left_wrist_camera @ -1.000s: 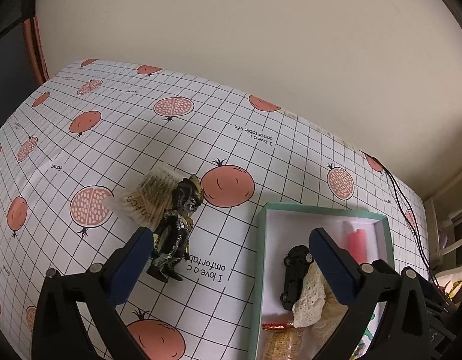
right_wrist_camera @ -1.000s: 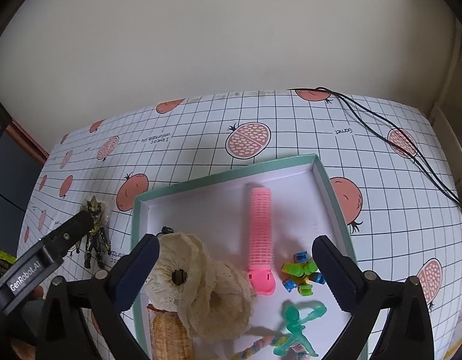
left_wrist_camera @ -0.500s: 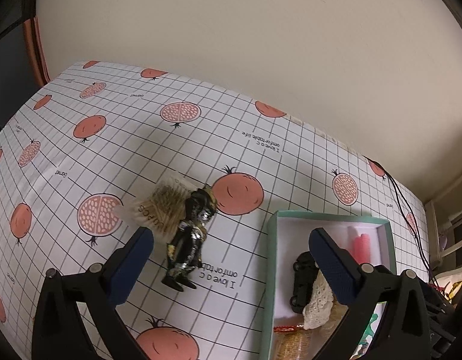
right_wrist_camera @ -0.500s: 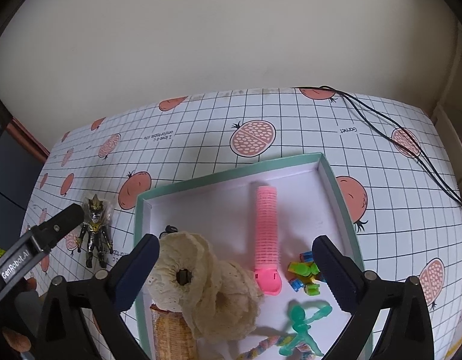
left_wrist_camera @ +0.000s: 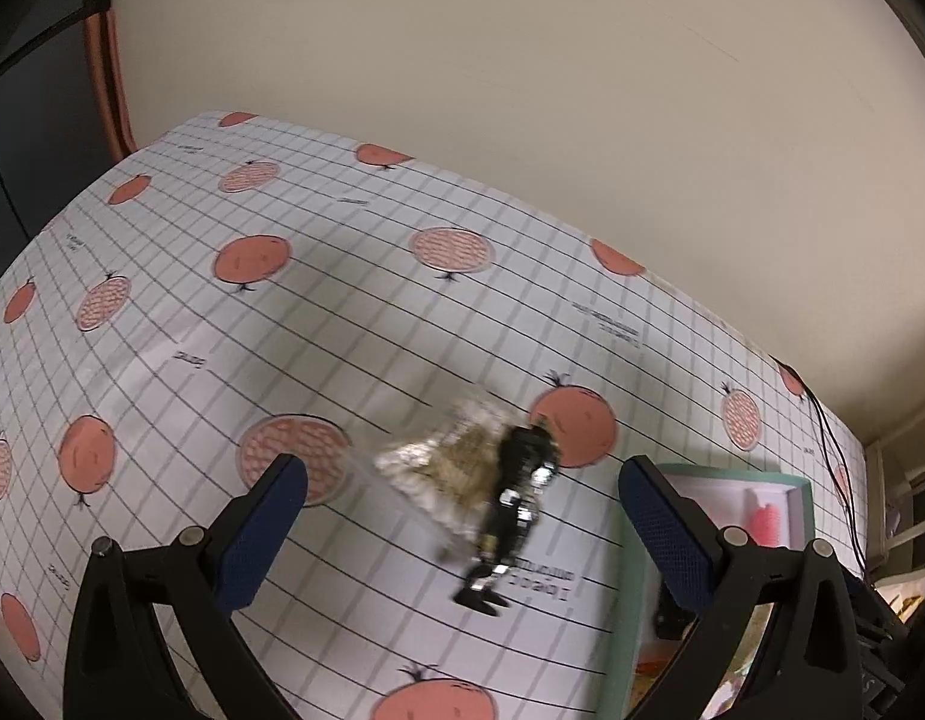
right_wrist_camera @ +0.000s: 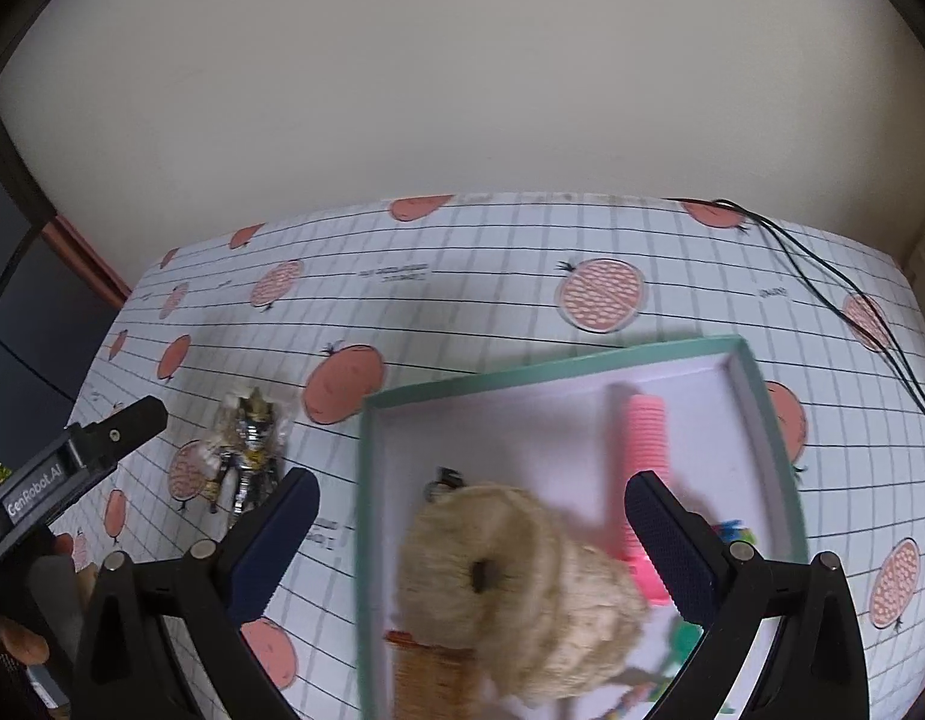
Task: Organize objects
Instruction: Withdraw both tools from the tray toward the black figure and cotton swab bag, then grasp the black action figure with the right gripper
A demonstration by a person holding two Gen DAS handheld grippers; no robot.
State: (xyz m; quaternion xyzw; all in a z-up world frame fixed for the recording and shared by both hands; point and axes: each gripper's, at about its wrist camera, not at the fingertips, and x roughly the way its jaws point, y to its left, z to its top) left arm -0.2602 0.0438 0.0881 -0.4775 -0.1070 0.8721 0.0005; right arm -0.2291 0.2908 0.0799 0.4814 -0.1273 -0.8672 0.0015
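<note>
Left gripper (left_wrist_camera: 462, 516) spread wide, empty, above the tablecloth (left_wrist_camera: 282, 324); black figure (left_wrist_camera: 510, 510) lies between its fingers, overlapping a clear packet (left_wrist_camera: 444, 462). Right gripper (right_wrist_camera: 471, 534) likewise spread, empty, over the box (right_wrist_camera: 546, 369) holding lace roll (right_wrist_camera: 510, 588) and pink roller (right_wrist_camera: 645, 450).

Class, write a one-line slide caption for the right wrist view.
Open right tongs hover over a green box holding a lace roll and pink roller; a toy figure lies outside.

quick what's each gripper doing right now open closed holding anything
Left gripper: open, holding nothing, above the toy figure.
Right gripper: open, holding nothing, over the box.
</note>
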